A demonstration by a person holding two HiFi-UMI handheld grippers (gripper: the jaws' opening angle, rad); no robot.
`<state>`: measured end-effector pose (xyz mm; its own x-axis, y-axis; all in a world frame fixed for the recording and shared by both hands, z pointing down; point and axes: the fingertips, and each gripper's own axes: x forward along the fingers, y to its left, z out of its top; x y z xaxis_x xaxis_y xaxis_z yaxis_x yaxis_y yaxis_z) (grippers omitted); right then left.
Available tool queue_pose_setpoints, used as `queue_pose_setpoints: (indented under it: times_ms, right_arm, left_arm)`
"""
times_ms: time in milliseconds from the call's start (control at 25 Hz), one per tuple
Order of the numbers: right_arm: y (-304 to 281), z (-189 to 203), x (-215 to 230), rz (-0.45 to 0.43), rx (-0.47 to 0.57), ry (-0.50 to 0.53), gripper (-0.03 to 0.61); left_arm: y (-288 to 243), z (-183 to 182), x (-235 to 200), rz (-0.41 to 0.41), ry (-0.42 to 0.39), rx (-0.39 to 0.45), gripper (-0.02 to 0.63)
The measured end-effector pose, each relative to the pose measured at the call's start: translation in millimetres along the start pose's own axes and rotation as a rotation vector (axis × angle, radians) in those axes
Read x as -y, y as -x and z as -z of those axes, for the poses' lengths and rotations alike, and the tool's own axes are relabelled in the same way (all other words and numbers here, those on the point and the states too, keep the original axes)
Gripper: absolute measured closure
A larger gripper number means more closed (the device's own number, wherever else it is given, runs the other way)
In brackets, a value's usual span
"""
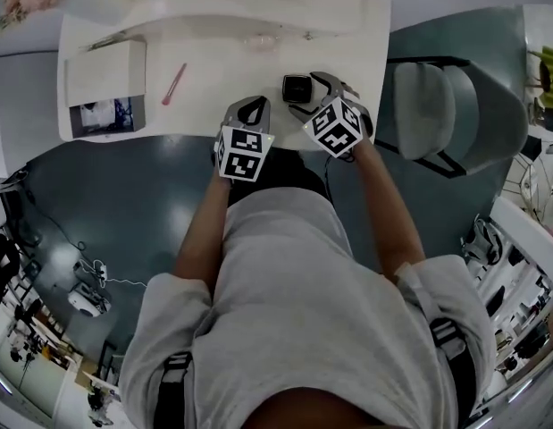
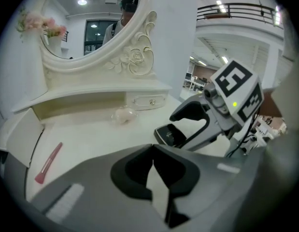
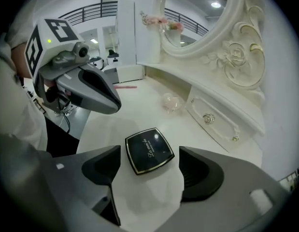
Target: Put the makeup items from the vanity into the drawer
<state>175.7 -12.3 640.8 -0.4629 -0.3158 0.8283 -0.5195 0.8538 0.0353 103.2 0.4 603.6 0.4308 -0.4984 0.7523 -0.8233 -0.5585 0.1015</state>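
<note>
Black compact [image 3: 149, 150] lies flat and closed on the white vanity top [image 3: 139, 105], straight ahead of the right gripper [image 3: 151, 172] and centred on the gap between its jaws, which stand wide apart and touch nothing. Roughly square and turned slightly askew, it offers no long axis to line up with. The left gripper [image 2: 153, 151], pinched shut and empty, hovers beside the compact, less well placed.

Vanity top [image 1: 213, 70] lies bare between pink brush [image 1: 173, 84] and black compact [image 1: 297, 88] (raised shelf [image 2: 91, 93] behind).
</note>
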Motion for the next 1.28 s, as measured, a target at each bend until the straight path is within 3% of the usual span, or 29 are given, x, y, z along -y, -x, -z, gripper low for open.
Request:
queue_pose_setpoints:
  times_ms: [200,480,800,1280]
  right_arm:
    - [-12.4,4.9,-1.0,-0.044,-0.058,0.090,0.177]
    - [-16.2,5.6,-3.1,-0.122,-0.054,0.070,0.207]
    - [-19.8,-2.0,-8.0,-0.118,-0.027,0.061,0.242]
    - [-11.6,-74.4,-23.5,-0.090,0.101,-0.016,0.244]
  left_arm:
    - [2.4,5.4,1.7,0.000,0.037,0.004,0.611]
    - [11.2,6.2,0.8,-0.038,0.090,0.041,0.611]
    - [21.8,8.3,-13.9,-0.098,0.146,0.078,0.611]
    - [52.0,4.8,-59.3,-0.188,0.177,0.121,0.611]
